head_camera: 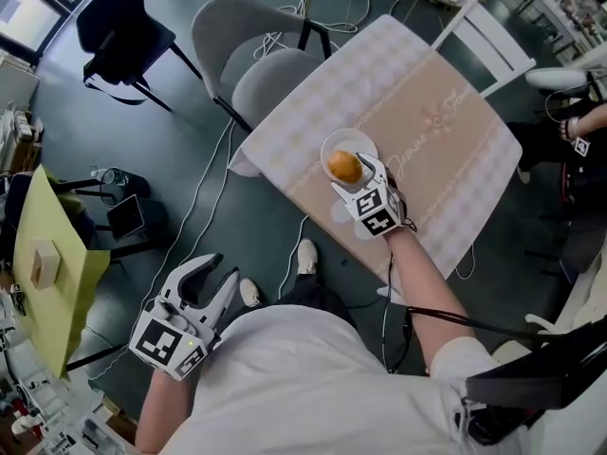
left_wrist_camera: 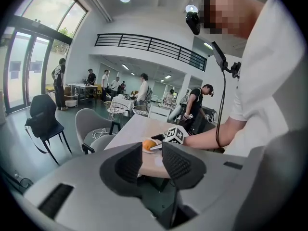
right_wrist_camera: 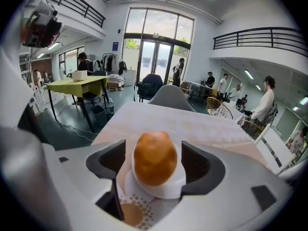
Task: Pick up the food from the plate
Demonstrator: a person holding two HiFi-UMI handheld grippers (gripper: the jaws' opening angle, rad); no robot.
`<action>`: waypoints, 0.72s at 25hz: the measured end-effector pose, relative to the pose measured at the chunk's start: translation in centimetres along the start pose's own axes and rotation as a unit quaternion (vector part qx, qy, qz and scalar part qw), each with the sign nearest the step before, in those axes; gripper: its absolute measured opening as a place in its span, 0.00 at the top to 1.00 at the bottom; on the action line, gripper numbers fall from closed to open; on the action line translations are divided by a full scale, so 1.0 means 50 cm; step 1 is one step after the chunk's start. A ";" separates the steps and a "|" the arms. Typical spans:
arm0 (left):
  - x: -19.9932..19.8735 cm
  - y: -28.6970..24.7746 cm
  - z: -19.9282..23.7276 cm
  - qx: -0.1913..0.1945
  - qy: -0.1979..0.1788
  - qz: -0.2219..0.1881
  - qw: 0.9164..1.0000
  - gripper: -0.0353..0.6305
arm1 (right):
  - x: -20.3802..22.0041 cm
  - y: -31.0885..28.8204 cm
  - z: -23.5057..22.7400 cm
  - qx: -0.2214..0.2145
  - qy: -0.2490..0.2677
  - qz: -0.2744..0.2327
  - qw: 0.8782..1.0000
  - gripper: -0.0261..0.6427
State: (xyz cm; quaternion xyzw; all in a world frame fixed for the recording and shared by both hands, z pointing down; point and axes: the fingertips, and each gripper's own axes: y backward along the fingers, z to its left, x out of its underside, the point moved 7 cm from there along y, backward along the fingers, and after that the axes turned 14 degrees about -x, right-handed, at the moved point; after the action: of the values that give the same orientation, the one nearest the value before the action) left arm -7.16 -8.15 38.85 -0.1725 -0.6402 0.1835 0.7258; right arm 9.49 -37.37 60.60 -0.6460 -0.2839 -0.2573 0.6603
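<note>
White shirt [head_camera: 313, 387] fills the bottom of the head view. The left gripper [head_camera: 216, 275] hangs low at the person's side, over the dark floor and well away from the table. In its own view the left gripper's jaws are spread with nothing between them, just pointing across at the table from a distance.

The right gripper [head_camera: 365, 171] is stretched out over the table [head_camera: 285, 112], which has a beige and white cloth [head_camera: 455, 150] on it. From the right gripper view its jaws are wide apart. The food [right_wrist_camera: 155, 158], a round golden-orange bun-looking thing, sits right in line between them with a gap on either side, so neither pad touches it. It's still resting on the small white plate [right_wrist_camera: 163, 189], near the table edge closest to the person.

Further out, two grey chairs [head_camera: 256, 45] are tucked against the far side of the table and a white chair [head_camera: 488, 41] stands at another edge. A black chair [head_camera: 123, 31] sits off by the windows, and a yellow-green table [head_camera: 57, 263] is over on the left.
</note>
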 end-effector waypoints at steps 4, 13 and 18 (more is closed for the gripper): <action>-0.006 0.001 0.013 -0.017 0.004 -0.004 1.000 0.76 | 0.016 -0.040 -0.015 -0.005 0.000 0.022 1.000 0.43; -0.003 0.022 0.049 -0.030 0.008 -0.014 0.999 0.76 | 0.015 -0.043 -0.027 -0.002 -0.032 0.024 0.999 0.44; 0.002 0.044 0.066 -0.016 0.006 -0.025 1.000 0.76 | 0.001 -0.019 -0.009 0.013 -0.056 0.015 0.998 0.44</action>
State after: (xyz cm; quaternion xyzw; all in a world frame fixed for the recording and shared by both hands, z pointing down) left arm -10.55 -6.15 38.28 -0.1695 -0.6430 0.1540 0.7308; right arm 8.85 -37.86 61.30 -0.6550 -0.3134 -0.2070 0.6557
